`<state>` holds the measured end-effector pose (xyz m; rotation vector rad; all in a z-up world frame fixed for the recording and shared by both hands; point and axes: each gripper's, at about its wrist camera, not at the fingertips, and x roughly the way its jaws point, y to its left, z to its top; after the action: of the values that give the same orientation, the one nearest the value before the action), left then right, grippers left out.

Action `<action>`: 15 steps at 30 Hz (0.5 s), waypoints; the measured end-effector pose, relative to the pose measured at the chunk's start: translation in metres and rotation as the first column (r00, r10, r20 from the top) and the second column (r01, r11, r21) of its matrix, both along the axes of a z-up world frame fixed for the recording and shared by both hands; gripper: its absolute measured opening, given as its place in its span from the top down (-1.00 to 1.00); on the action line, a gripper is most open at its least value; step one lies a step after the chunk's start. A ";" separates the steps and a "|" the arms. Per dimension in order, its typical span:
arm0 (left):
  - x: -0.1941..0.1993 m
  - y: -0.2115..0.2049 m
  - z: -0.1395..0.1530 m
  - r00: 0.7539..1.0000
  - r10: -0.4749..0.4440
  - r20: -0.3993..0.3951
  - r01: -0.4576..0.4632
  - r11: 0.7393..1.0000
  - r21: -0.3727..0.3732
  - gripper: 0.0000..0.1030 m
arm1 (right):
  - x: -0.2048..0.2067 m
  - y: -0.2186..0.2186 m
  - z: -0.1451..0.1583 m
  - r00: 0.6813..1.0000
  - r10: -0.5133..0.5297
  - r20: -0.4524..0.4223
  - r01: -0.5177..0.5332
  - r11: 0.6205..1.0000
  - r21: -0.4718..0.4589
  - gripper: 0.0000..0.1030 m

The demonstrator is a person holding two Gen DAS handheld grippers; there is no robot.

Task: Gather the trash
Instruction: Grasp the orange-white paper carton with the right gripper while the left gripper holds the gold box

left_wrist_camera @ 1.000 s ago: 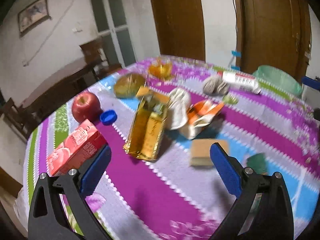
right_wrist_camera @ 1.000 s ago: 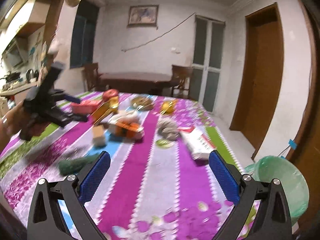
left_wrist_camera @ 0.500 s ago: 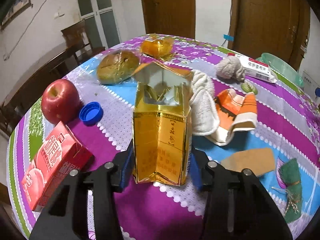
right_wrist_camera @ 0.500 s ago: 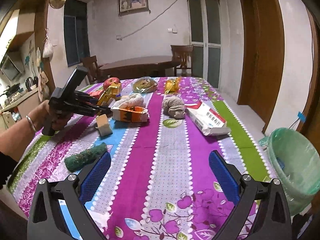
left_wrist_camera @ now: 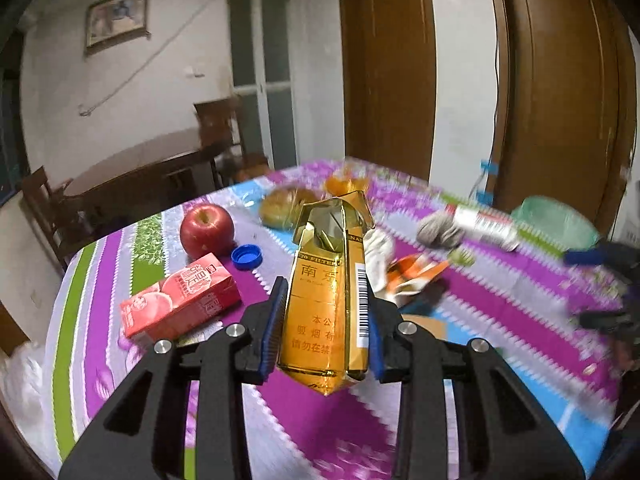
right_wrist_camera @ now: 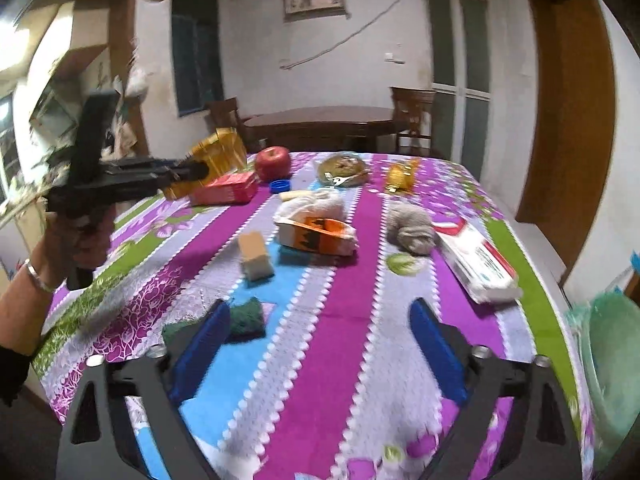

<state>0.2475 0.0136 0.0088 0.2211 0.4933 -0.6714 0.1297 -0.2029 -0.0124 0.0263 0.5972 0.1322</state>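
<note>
Above table's left edge, left gripper (left_wrist_camera: 326, 334) clenched on gold carton (left_wrist_camera: 330, 300), lifted clear of cloth; right gripper (right_wrist_camera: 320, 346) spread wide, holding nothing, near front edge; green bin (right_wrist_camera: 612, 364) off right edge, carton not yet in it; orange wrapper (right_wrist_camera: 320, 236), white box (right_wrist_camera: 480, 260), cap (right_wrist_camera: 280, 186) left mid-table; task barely begun, by my judgement.

Green bin (right_wrist_camera: 612, 364) — cut by right edge — blurred
</note>
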 end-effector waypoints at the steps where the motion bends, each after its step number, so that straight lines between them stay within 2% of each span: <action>1: -0.007 0.001 0.003 1.000 0.010 0.013 -0.010 1.000 -0.014 0.37 | 0.007 0.002 0.001 1.000 0.018 -0.002 -0.018 1.000 -0.021 -0.41; 4: -0.023 0.005 0.004 0.999 0.023 0.035 -0.020 0.997 -0.077 0.39 | 0.045 0.011 -0.002 0.994 0.103 -0.045 -0.109 0.985 -0.134 -0.13; 6: -0.025 0.004 0.001 0.999 0.033 0.036 -0.030 0.995 -0.096 0.40 | 0.072 0.015 -0.007 0.985 0.152 -0.085 -0.168 0.960 -0.223 -0.09; 9: -0.023 0.002 -0.006 0.999 0.039 0.035 -0.035 0.995 -0.090 0.42 | 0.103 0.025 -0.012 0.956 0.273 -0.110 -0.295 0.896 -0.332 -0.09; 10: -0.022 0.002 -0.008 0.999 0.042 0.032 -0.039 0.995 -0.088 0.42 | 0.115 0.028 -0.016 0.935 0.329 -0.136 -0.356 0.863 -0.358 -0.10; 12: -0.019 0.000 -0.013 0.998 0.055 0.031 -0.053 0.997 -0.063 0.43 | 0.132 0.032 -0.022 0.915 0.363 -0.178 -0.404 0.829 -0.387 -0.10; 15: -0.015 0.001 -0.018 0.998 0.068 0.019 -0.067 0.997 -0.049 0.43 | 0.157 0.036 -0.037 0.886 0.388 -0.253 -0.462 0.775 -0.430 0.15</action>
<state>0.2321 0.0145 -0.0087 0.1652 0.4625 -0.6143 0.2872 -0.1668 -0.0492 -0.5981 0.7692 0.4267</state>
